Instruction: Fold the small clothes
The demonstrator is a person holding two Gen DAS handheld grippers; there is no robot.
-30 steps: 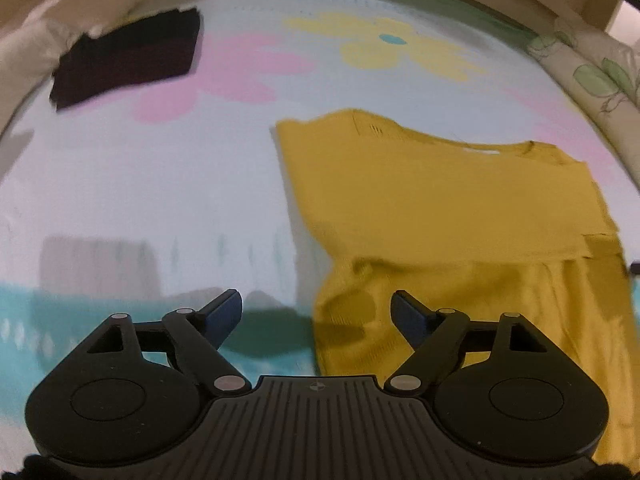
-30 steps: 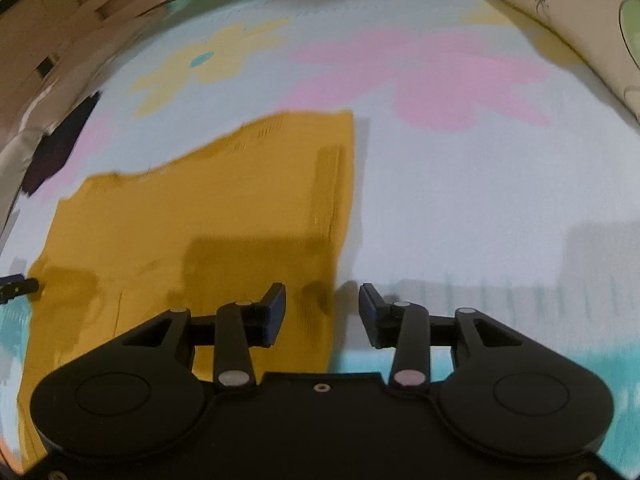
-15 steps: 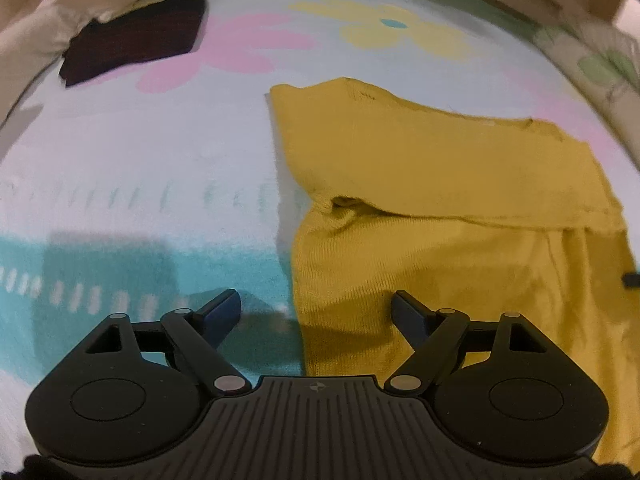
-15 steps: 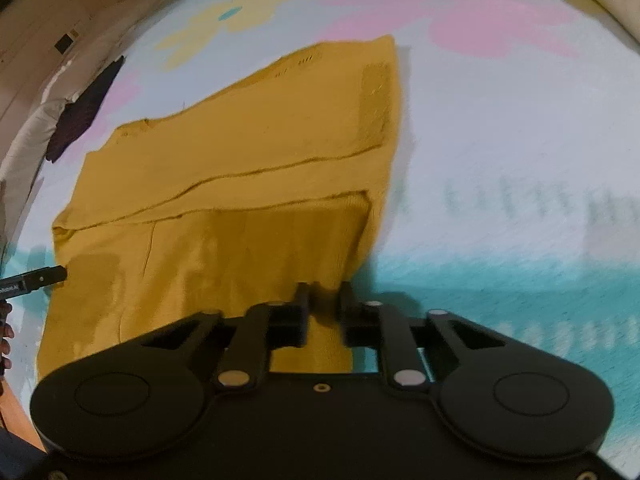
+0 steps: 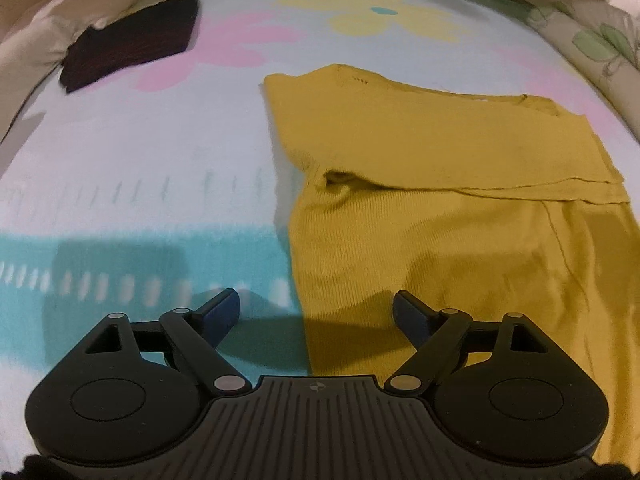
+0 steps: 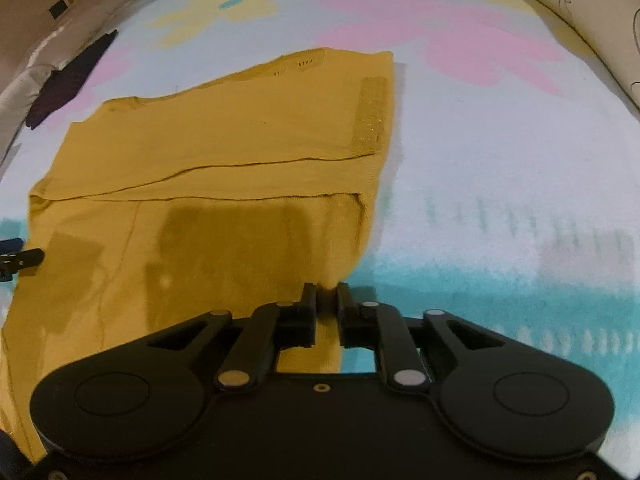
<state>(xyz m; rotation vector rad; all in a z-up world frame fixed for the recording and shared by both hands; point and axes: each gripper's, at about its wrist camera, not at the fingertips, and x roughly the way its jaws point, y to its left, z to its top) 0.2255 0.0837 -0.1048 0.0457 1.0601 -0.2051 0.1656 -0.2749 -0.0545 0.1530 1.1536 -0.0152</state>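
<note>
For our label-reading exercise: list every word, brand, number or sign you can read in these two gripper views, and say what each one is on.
No readable text in either view.
Left gripper: a small round emblem on its ribbed body, too small to read.
Yellow sweater: no label or print shows.
Flowered bedsheet: printed flowers and dashes only, no letters.
Dark folded garment: no lettering visible.
Right gripper: no marking shows.

The matte black plastic left gripper [image 5: 316, 312] has a ribbed base, round side discs, silver pivot pins and dark blue fingertip pads [image 5: 222, 312]. The matte black plastic right gripper [image 6: 327, 304] has a smooth base, silver pins and black fingers [image 6: 307, 308].
</note>
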